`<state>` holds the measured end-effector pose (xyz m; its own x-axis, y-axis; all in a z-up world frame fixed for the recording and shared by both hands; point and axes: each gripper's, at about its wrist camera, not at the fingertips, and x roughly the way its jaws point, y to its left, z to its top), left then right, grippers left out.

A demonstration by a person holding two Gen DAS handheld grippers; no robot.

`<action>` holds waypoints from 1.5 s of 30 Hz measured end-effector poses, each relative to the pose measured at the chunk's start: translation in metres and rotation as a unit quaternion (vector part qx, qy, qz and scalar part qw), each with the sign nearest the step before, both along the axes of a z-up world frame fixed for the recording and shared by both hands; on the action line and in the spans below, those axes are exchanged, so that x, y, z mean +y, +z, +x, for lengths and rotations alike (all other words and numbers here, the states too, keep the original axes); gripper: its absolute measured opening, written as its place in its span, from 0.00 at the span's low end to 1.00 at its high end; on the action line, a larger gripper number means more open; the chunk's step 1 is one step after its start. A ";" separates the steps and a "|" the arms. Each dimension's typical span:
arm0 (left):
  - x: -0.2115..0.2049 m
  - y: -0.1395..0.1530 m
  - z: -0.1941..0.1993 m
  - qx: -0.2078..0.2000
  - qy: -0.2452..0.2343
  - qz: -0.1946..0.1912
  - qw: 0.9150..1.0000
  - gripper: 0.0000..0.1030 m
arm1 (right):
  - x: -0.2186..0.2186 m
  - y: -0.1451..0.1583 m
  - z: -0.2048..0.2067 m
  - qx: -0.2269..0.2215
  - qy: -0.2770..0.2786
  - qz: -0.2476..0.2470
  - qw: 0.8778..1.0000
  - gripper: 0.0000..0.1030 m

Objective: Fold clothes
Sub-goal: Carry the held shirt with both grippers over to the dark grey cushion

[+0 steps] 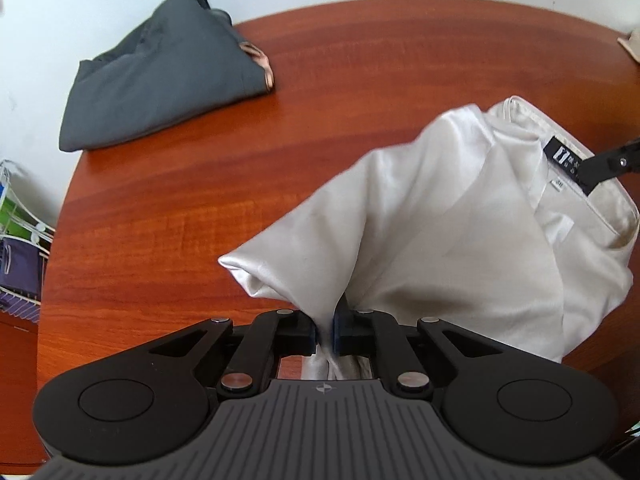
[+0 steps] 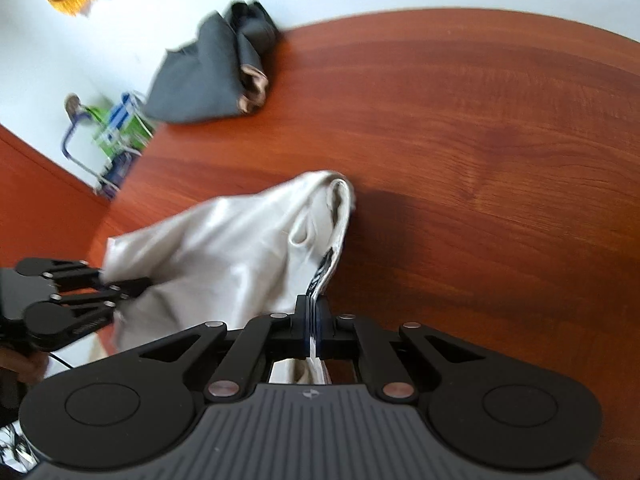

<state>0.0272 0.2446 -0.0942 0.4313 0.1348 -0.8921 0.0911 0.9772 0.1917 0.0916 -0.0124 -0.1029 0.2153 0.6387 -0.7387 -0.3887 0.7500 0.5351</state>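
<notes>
Nearest the left wrist camera, the left gripper (image 1: 327,330) has its jaws closed on a bunched fold of a cream-white satin garment (image 1: 452,216), the cloth pinched between the blue pads and trailing down behind them. From that pinch the garment rises and spreads toward the right, lifted off the reddish wooden table (image 1: 360,64) along its near side; a rounded corner of fabric sticks out to the left, just above the tabletop. Farther along, the waistband or collar edge shows a black woven label (image 1: 562,156) with a small white size tag below it, and the tip of the right gripper (image 1: 596,170) meets the cloth right at that label. In the right wrist view, the right gripper (image 2: 313,330) is likewise clamped shut on the garment's (image 2: 224,248) banded edge, with the label running up from between the fingers, while the left gripper (image 2: 116,286) holds the opposite side at the lower left, so the cloth hangs stretched between the two. Beyond it, well apart near the table's far left edge, lies a folded dark grey garment (image 1: 160,76) with a pinkish-tan lining showing at its fold. Past the table, a white wire rack (image 1: 20,236) with green and blue items stands against a pale wall.
</notes>
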 end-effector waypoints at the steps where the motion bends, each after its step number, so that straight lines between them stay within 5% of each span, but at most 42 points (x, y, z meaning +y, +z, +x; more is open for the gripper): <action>1: 0.002 0.002 0.000 -0.002 -0.002 0.002 1.000 0.08 | 0.003 0.005 -0.003 -0.003 -0.002 0.007 1.000 0.02; 12: 0.039 0.030 -0.008 -0.036 0.021 0.046 0.998 0.06 | 0.051 0.038 -0.019 -0.014 0.018 0.067 0.997 0.02; 25: 0.144 0.063 0.021 -0.084 0.029 0.056 0.994 0.06 | 0.154 0.074 0.010 -0.048 0.018 0.087 0.995 0.02; 37: 0.287 0.093 0.141 -0.102 -0.054 0.059 0.992 0.06 | 0.274 0.103 0.099 -0.075 -0.064 0.081 0.992 0.02; 45: 0.342 0.117 0.236 -0.090 -0.091 0.047 0.991 0.06 | 0.345 0.124 0.170 -0.098 -0.102 0.061 0.988 0.02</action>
<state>0.2633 0.5867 0.0223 0.6077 0.1200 -0.7851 0.2192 0.9248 0.3111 0.2616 0.3322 0.0214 0.4795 0.6498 -0.5898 -0.3418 0.7573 0.5565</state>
